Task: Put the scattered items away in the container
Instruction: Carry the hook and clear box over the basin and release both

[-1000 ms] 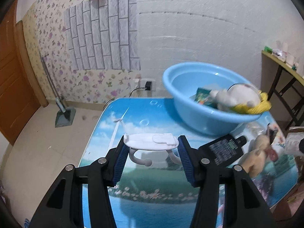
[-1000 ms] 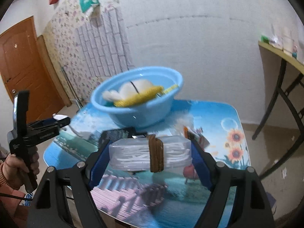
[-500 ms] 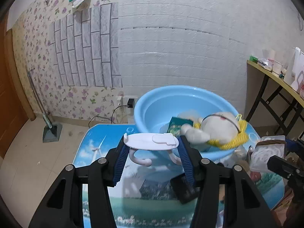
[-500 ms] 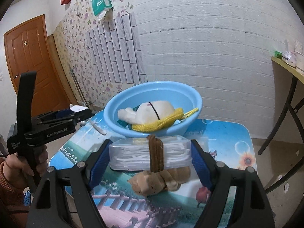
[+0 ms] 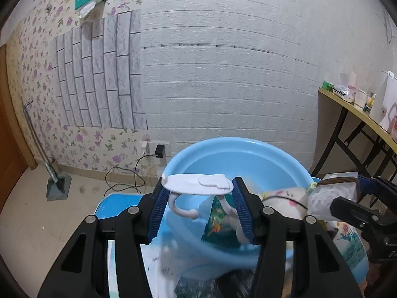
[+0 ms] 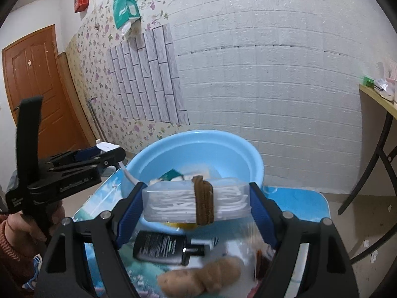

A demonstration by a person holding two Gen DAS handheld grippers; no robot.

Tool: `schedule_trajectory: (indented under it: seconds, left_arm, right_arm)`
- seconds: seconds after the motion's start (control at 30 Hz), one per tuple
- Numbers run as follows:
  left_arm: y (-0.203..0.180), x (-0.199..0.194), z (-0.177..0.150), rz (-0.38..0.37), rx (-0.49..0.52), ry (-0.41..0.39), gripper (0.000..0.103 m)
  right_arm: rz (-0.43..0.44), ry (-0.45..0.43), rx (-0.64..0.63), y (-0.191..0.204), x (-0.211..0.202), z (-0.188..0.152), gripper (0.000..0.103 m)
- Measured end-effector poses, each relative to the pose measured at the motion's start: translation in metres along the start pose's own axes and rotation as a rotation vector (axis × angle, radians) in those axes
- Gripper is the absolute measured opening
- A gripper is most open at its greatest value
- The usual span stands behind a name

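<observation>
Black angular left gripper [image 5: 198,209] and right gripper [image 6: 196,204], each with ribbed blue pads [image 5: 156,213] and silver screws [image 5: 89,219], white lettering along one side, gripped by a hand [image 6: 37,233] in a reddish knit sleeve [image 6: 11,250].

Two grippers, the left gripper [image 5: 198,204] and the right gripper [image 6: 196,204]; one blue basin [image 6: 223,149] mid-frame; one white double hook [image 5: 196,186]; one clear box of cotton swabs [image 6: 173,201]; one black bottle [image 6: 161,247] lower centre; one plush toy [image 5: 285,198]; one tan lumpy item [image 6: 201,277] at bottom
</observation>
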State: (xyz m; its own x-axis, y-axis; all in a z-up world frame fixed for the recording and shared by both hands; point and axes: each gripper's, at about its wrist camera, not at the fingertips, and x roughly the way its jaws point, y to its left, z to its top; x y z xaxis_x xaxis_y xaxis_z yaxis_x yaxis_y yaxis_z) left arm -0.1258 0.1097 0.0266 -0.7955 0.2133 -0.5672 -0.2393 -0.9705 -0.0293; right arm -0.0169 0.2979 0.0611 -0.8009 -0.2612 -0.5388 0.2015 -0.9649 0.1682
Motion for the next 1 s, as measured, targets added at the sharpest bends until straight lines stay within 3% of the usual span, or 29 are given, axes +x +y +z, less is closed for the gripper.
schedule_trajectory:
  seconds: [0.47,0.77,1.0]
  left_arm:
    - [-0.001,0.078,-0.003,-0.051,0.038,0.121,0.052]
    - [0.001,0.074,-0.012,-0.080,0.042,0.144,0.065]
    - [0.000,0.048,-0.021,-0.081,0.035,0.133,0.069]
  right_arm:
    - [-0.016,0.069,-0.011,-0.020,0.074,0.021,0.081]
    - [-0.031,0.140,-0.017,-0.023,0.092,0.013,0.085]
    - [-0.050,0.167,-0.025,-0.020,0.081,0.005,0.086]
